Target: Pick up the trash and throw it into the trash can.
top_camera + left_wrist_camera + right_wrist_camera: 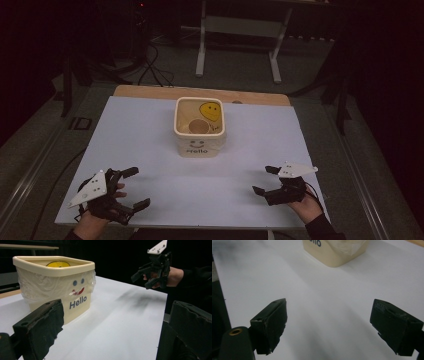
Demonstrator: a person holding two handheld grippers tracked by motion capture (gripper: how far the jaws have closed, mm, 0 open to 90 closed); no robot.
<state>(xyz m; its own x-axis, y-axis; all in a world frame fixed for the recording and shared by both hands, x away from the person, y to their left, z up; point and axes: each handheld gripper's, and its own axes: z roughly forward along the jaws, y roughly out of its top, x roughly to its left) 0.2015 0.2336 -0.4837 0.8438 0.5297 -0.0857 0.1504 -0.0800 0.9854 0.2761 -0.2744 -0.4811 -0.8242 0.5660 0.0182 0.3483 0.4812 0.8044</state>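
Note:
A cream tub point(200, 145) printed with a face and "Hello" stands at the middle of the white board; it also appears in the left gripper view point(55, 287) and the right gripper view point(337, 252). Inside it lie a yellow smiley disc point(210, 111) and a tan round cup-like thing point(198, 126). My left gripper point(136, 188) rests near the front left corner, open, with nothing between its jaws point(115, 327). At the front right my right gripper point(265, 180) hovers just above the board, open and empty point(329, 320). The left gripper view catches it from the side point(141, 281).
The white board point(150, 140) lies on a wooden tabletop whose edge point(150, 91) shows at the back. Beyond the table stand a metal frame's legs point(201, 45), and cables point(155, 70) lie on the dark floor. Clear film lines the tub's wall point(27, 282).

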